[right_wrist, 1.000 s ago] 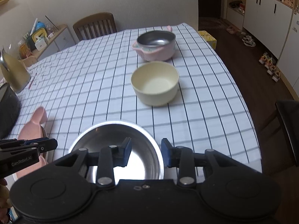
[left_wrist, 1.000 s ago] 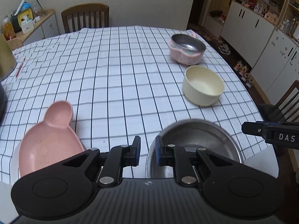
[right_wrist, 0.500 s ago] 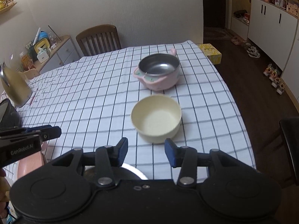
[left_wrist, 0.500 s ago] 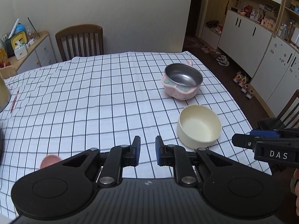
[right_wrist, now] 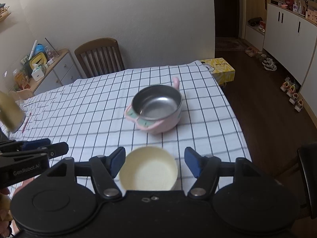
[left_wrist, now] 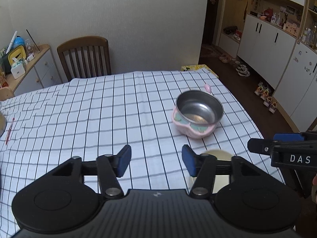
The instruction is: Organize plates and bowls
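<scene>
The left tongs (left_wrist: 156,159) stood released over the checked cloth of the counter (left_wrist: 99,115). Their jaws had just been opening, and nothing lay between the blue pads (left_wrist: 123,160); only bare cloth showed in the gap. A red pen (left_wrist: 9,131) lay on the cloth at the far left edge of the left wrist view.

To the right of the left tongs, the cream bowl (right_wrist: 148,169) sat upright on the counter, near its front right part. In the left wrist view only a sliver of the bowl's rim showed above the right finger of the left tongs.

The right tongs (right_wrist: 154,161) were also released. Their jaws had just been opening, and the cream bowl appeared between the two fingers in the right wrist view, with both pads clear of its rim.

Beyond the cream bowl, and apart from it, the metal bowl (right_wrist: 157,102) sat nested inside the pink handled bowl (right_wrist: 164,126) on the counter's right half.

A wooden chair (right_wrist: 100,56) stood at the far side of the counter. A yellow box (right_wrist: 218,68) lay past the far right corner.
</scene>
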### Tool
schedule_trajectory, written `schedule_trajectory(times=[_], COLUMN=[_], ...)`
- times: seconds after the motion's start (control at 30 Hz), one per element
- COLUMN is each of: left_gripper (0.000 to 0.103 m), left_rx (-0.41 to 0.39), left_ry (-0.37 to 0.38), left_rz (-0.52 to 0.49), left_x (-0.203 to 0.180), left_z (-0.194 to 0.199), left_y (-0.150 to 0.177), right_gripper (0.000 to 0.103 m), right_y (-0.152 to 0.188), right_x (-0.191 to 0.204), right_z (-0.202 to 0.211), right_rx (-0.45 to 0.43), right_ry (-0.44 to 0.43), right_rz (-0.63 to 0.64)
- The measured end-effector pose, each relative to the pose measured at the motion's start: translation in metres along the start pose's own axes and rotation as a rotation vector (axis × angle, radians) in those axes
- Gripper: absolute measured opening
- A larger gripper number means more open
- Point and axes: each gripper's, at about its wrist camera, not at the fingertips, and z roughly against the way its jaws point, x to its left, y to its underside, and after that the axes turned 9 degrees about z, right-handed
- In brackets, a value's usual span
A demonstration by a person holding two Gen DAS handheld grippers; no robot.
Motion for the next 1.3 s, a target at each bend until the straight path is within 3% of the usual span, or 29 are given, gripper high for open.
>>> schedule_trajectory(times=[0.13, 0.3, 0.43, 0.93, 1.3], left_gripper=[0.058, 0.071, 0.072, 0.072, 0.072], left_rx=[0.004, 0.005, 0.011, 0.053, 0.129], left_ry=[0.002, 0.015, 0.007, -0.036, -0.035], left_rz=[0.001, 0.005, 0.007, 0.043, 0.058], left_x=[-0.007, -0.015, -0.021, -0.022, -0.035], left_z=[-0.02, -0.047, -0.069, -0.141, -0.19], left_y=[-0.017, -0.032, -0.044, -0.078, -0.084], right_gripper=[0.074, 0.085, 0.096, 0.096, 0.089], right_y=[-0.014, -0.03, -0.042, -0.073, -0.072], right_x=[-0.008, -0.017, -0.024, -0.048, -0.058], right_z=[-0.017, -0.037, -0.053, -0.106, -0.141], right_rx=[0.009, 0.021, 0.021, 0.043, 0.1], right_ry=[0.0, 0.003, 0.02, 0.045, 0.038], right_rz=[0.017, 0.034, 0.045, 0.035, 0.029])
